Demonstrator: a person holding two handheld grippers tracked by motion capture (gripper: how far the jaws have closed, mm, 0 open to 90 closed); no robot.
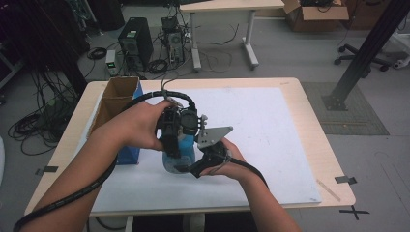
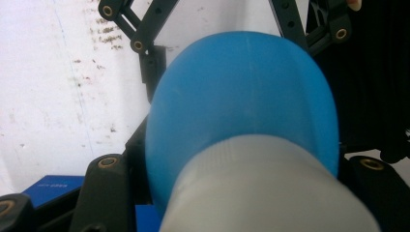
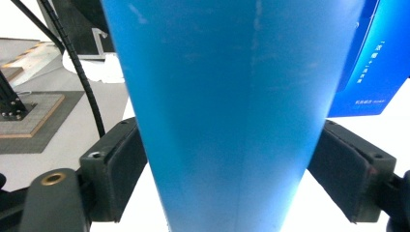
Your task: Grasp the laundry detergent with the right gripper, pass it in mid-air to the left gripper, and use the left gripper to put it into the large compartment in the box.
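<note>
A blue plastic bottle (image 1: 180,155) with a whitish cap stands between both hands at the middle of the table. My left gripper (image 1: 172,137) comes down on it from above. In the left gripper view the cap (image 2: 261,193) sits between the black jaws, with the blue shoulder (image 2: 241,92) beyond; my left gripper (image 2: 241,183) is shut on the cap. My right gripper (image 1: 205,157) holds the bottle from the right side. In the right gripper view the blue body (image 3: 232,96) is pressed between both pads (image 3: 116,169), so my right gripper (image 3: 232,169) is shut on it.
A white mat (image 1: 270,135) covers most of the wooden table. An open cardboard box (image 1: 116,96) stands at the left edge, with a blue carton (image 1: 128,155) just left of the bottle, the blue carton (image 3: 372,63) close behind it. Cables trail from both grippers.
</note>
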